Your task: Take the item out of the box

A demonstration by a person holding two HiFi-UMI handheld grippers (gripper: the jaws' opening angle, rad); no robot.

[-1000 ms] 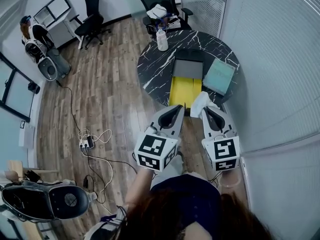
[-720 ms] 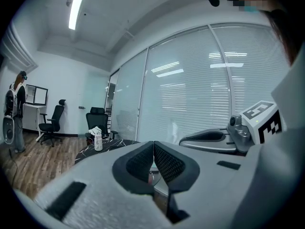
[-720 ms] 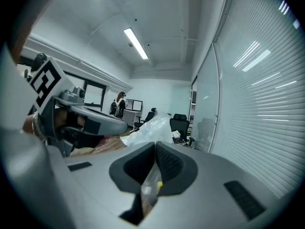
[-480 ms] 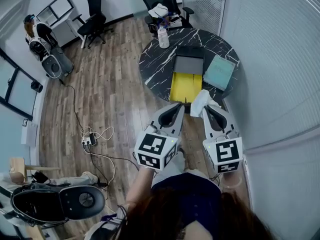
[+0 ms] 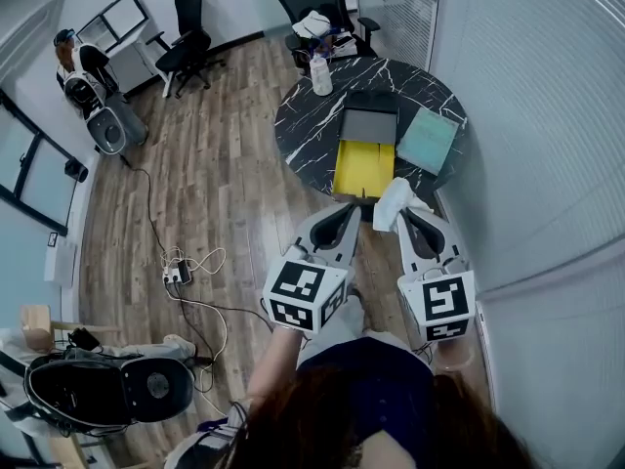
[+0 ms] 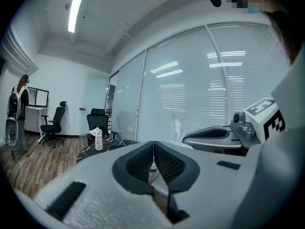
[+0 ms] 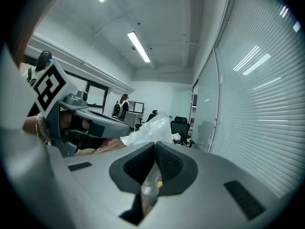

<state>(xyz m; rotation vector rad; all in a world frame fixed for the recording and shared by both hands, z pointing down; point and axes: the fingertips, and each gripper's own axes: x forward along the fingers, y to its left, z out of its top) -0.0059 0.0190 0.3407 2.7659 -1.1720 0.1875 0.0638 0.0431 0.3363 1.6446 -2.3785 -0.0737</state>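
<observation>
Right claw (image 7: 155, 149), clamped on a thin plastic bag (image 7: 148, 127) held clear of the yellow box (image 5: 363, 169) past the table's (image 5: 303, 125) near edge, risks the slick film slipping free; left claw (image 6: 153, 149) is closed, empty.

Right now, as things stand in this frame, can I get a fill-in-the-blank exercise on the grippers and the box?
1. The right gripper is shut on a clear plastic ____.
2. The left gripper has its jaws together and holds ____.
3. The open box on the table is ____ inside.

Missing words: bag; nothing; yellow
</observation>
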